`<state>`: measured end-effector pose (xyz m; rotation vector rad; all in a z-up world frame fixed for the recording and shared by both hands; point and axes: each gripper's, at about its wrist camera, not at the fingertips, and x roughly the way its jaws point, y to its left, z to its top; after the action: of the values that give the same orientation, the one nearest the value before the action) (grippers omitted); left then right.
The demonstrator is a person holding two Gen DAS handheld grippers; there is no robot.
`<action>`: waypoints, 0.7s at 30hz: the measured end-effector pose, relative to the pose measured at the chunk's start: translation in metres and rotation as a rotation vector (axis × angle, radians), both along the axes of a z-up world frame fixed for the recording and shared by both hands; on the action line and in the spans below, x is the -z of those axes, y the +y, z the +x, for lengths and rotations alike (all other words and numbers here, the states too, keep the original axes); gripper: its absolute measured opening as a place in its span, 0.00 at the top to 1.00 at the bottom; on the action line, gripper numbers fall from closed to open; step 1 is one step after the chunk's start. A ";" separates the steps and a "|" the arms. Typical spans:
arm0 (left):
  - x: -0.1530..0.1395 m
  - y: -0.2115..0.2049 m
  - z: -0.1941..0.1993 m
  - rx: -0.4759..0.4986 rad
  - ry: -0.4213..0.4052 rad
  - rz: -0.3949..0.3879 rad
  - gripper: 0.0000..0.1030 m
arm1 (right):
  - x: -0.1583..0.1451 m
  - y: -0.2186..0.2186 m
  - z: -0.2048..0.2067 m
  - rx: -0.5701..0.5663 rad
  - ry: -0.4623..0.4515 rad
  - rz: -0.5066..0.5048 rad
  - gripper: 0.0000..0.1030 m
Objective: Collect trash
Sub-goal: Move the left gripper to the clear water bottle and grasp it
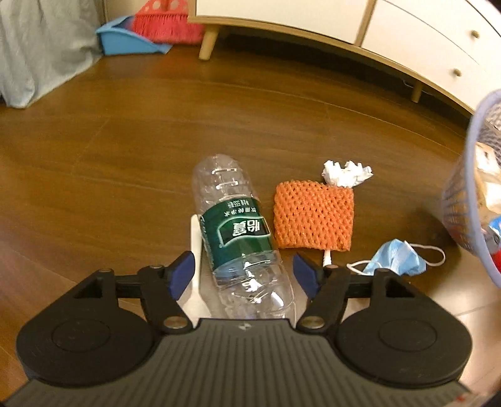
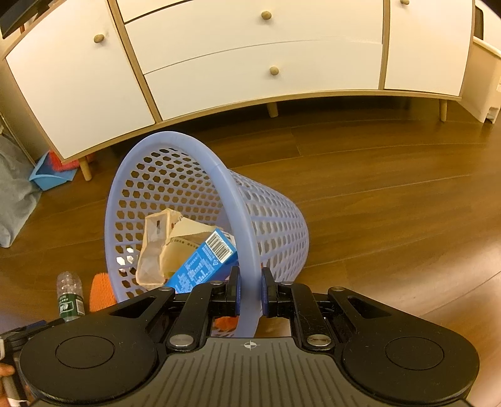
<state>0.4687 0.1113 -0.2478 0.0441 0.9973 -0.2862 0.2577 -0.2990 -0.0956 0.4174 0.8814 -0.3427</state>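
Note:
A clear plastic bottle (image 1: 238, 231) with a green label lies on the wooden floor, its near end between the fingers of my open left gripper (image 1: 242, 272). A white stick (image 1: 194, 238) lies along its left side. Right of the bottle are an orange foam net (image 1: 313, 216), a crumpled white tissue (image 1: 346, 173) and a blue face mask (image 1: 397, 258). My right gripper (image 2: 249, 292) is shut on the rim of the tilted blue mesh basket (image 2: 219, 175). Inside it are a blue carton (image 2: 203, 263) and crumpled paper wrappers (image 2: 156, 247). The bottle (image 2: 69, 296) and net (image 2: 100, 291) also show in the right wrist view.
A white cabinet (image 2: 266, 72) on wooden legs runs along the back. A blue dustpan (image 1: 125, 39) with a red brush (image 1: 166, 25) and grey cloth (image 1: 40, 53) sit at the far left. The basket (image 1: 476, 206) edges into the left wrist view at right.

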 end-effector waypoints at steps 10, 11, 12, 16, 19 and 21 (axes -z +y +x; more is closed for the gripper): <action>0.027 -0.026 0.007 0.030 0.006 0.116 0.38 | 0.001 0.003 0.000 0.001 -0.001 -0.007 0.92; 0.029 -0.028 0.006 0.038 0.002 0.121 0.39 | 0.000 0.003 0.000 -0.001 -0.001 -0.008 0.92; 0.029 -0.029 0.005 0.048 -0.009 0.126 0.40 | 0.000 0.004 0.000 -0.003 -0.001 -0.009 0.92; 0.028 -0.029 -0.005 0.135 -0.002 0.134 0.40 | 0.000 0.002 0.000 -0.001 0.001 -0.006 0.92; 0.028 -0.026 -0.021 0.199 0.021 0.148 0.40 | 0.000 -0.001 0.001 0.003 0.000 -0.001 0.92; 0.028 -0.026 -0.029 0.229 0.035 0.157 0.40 | 0.000 -0.001 0.001 0.005 -0.002 0.002 0.92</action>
<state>0.4393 0.0853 -0.2754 0.2980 1.0489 -0.4186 0.2586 -0.3002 -0.0954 0.4220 0.8788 -0.3460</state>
